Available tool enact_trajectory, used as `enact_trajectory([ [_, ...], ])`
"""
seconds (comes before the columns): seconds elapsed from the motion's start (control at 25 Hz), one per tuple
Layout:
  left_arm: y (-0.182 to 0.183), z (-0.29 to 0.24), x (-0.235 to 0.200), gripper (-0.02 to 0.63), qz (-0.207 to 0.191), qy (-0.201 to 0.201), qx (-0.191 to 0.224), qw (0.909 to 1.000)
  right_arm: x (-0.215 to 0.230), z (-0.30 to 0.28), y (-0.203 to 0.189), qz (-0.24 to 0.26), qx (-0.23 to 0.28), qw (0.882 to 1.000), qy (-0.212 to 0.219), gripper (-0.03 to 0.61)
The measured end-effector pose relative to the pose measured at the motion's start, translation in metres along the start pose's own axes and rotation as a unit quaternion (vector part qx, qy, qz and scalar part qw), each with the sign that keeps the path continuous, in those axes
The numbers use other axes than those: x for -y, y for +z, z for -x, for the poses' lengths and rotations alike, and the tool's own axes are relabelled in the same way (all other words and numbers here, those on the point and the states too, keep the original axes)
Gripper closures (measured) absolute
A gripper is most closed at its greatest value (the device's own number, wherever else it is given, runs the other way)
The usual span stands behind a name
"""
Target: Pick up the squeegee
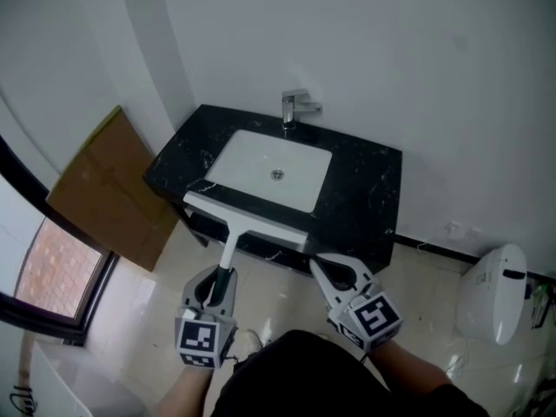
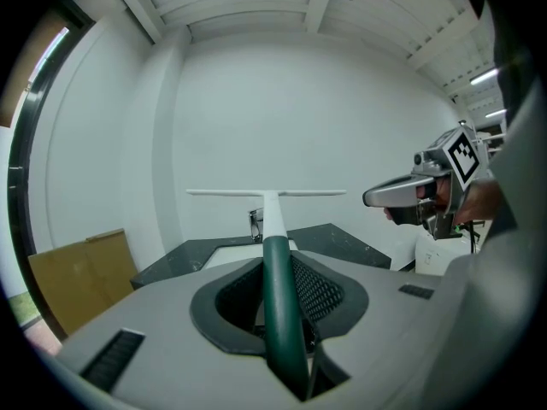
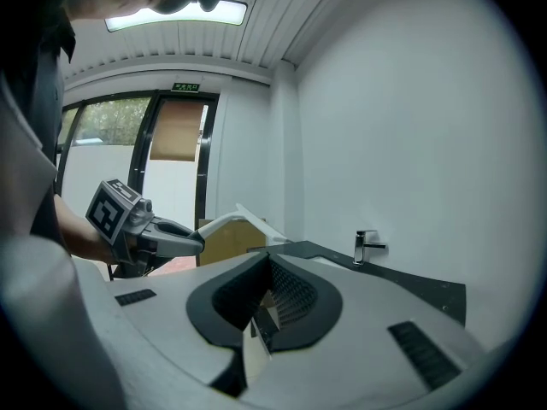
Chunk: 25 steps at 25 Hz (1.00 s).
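Observation:
The squeegee (image 1: 247,218) has a long white blade bar and a white neck that turns into a dark green handle. It hangs in the air in front of the black sink counter (image 1: 373,189), with the blade level and pointing away from me. My left gripper (image 1: 220,278) is shut on the green handle (image 2: 279,297), which runs straight out between the jaws to the blade (image 2: 267,194). My right gripper (image 1: 325,267) is beside it on the right, shut, with nothing between its jaws (image 3: 265,261). The right gripper view shows the left gripper (image 3: 175,239) with the white squeegee (image 3: 229,221).
A white basin (image 1: 269,168) sits in the counter, with a chrome faucet (image 1: 295,107) at the wall behind it. A cardboard sheet (image 1: 113,189) leans at the left by a dark-framed glass door (image 1: 52,268). A white fixture (image 1: 495,289) stands on the floor at the right.

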State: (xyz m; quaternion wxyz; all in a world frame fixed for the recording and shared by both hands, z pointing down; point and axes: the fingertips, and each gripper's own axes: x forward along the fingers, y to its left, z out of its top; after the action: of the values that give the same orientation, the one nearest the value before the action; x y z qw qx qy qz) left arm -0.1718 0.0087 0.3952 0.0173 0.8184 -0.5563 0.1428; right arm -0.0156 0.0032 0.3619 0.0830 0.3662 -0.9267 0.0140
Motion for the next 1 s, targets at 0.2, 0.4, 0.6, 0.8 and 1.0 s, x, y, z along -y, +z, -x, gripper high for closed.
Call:
enact_trajectory([
  [0.2,0.002,0.0,-0.022,0.517,-0.001,-0.007,0.008,0.9999,-0.01,-0.015,0.004,0.007,0.0,1.0,-0.012,0.569],
  [0.4,0.0,-0.001,-0.035,0.517,0.007,-0.008,0.007,0.9999,-0.017,-0.027,0.007,0.007,-0.003,1.0,-0.017,0.569],
  [0.6,-0.001,-0.004,-0.04,0.517,-0.004,-0.017,0.012,0.9998,-0.019,-0.032,0.008,0.008,-0.008,1.0,-0.017,0.571],
  [0.8,-0.002,-0.004,-0.036,0.517,0.001,-0.014,0.011,0.9998,-0.02,-0.031,0.007,0.012,-0.011,1.0,-0.014,0.571],
  [1.0,-0.003,-0.004,-0.034,0.517,0.006,-0.012,0.01,0.9999,-0.02,-0.03,0.007,0.013,-0.01,1.0,-0.013,0.571],
])
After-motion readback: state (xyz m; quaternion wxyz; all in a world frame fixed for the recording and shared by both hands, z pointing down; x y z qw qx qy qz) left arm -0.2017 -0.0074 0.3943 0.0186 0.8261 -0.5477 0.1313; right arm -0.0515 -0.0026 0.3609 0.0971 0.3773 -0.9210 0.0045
